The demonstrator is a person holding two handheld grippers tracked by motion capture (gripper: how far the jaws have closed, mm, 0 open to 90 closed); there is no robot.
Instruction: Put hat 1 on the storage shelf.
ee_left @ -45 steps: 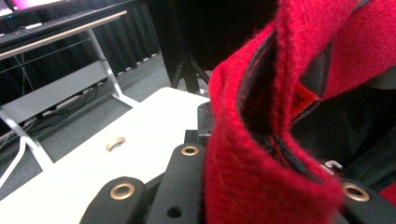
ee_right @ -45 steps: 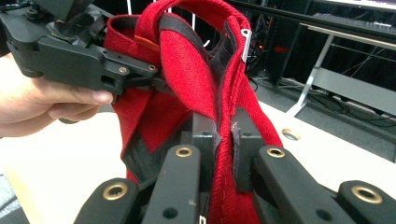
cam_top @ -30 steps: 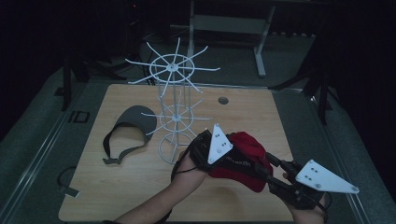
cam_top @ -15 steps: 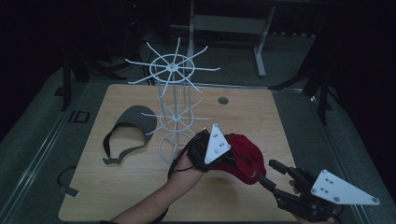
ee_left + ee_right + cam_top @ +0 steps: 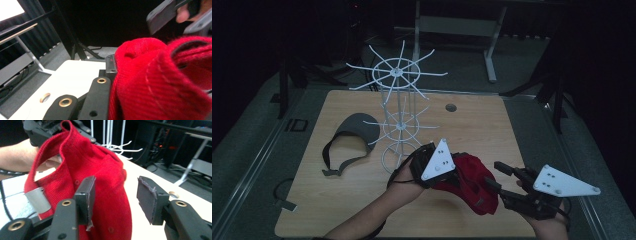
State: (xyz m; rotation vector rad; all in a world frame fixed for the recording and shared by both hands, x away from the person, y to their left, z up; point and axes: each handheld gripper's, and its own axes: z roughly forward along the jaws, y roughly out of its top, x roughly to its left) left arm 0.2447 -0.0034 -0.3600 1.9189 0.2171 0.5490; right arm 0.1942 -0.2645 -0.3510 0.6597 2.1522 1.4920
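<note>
Left gripper (image 5: 449,172) clamps red cap (image 5: 469,182) above table (image 5: 512,130) beside rack (image 5: 399,115); right gripper (image 5: 497,177) jaws just opened, empty; probably re-gripping, next re-clamp the cap, then hang it.

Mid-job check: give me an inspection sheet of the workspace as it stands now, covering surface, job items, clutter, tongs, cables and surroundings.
Surface: wooden table, with a round grommet hole.
Job's things: red cap held above the table; white wire hat rack upright, its arms bare.
Clutter: grey visor lying left of the rack.
Tongs: left tongs shut on the red cap; right tongs open, jaws just opened, cap beside one pad, not pinched.
Cables: one trails at the left wrist.
Surroundings: dark room, grey floor, a desk frame behind.
</note>
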